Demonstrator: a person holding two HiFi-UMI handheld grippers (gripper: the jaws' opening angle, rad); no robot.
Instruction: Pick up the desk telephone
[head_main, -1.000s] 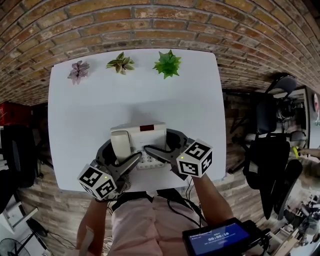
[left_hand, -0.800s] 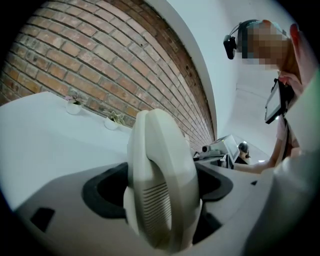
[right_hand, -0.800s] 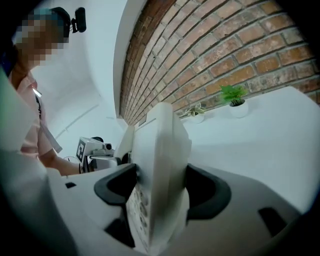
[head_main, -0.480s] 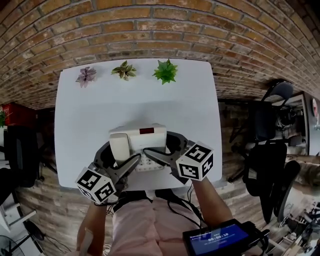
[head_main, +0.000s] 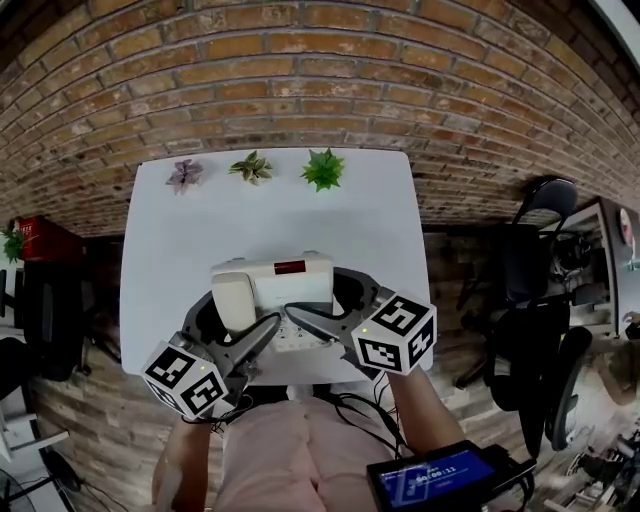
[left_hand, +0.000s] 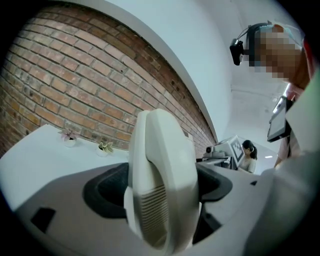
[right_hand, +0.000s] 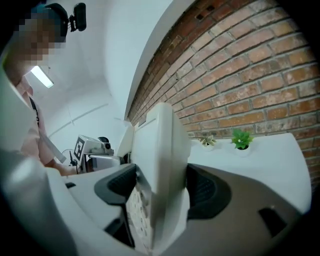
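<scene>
The cream desk telephone (head_main: 275, 285), with a small red window on top and its handset on the left, hangs above the white table (head_main: 200, 230), carried between both grippers. My left gripper (head_main: 230, 318) is shut across the handset end. In the left gripper view the handset (left_hand: 160, 150) fills the gap, with both black pads (left_hand: 107, 187) pressed against it. My right gripper (head_main: 335, 305) is shut on the keypad end of the base. In the right gripper view the telephone's edge (right_hand: 162, 150) stands upright between the pads (right_hand: 207, 190), with keys showing low on its left face.
Three small potted plants (head_main: 184, 175), (head_main: 251, 166), (head_main: 322, 168) line the table's far edge by the brick wall. Black office chairs (head_main: 545, 250) stand to the right and a red box (head_main: 40, 240) to the left. A screen device (head_main: 440, 475) hangs by the person's waist.
Both grippers have risen together with the telephone held between them, so it now sits higher above the table. The grip on it is unchanged.
</scene>
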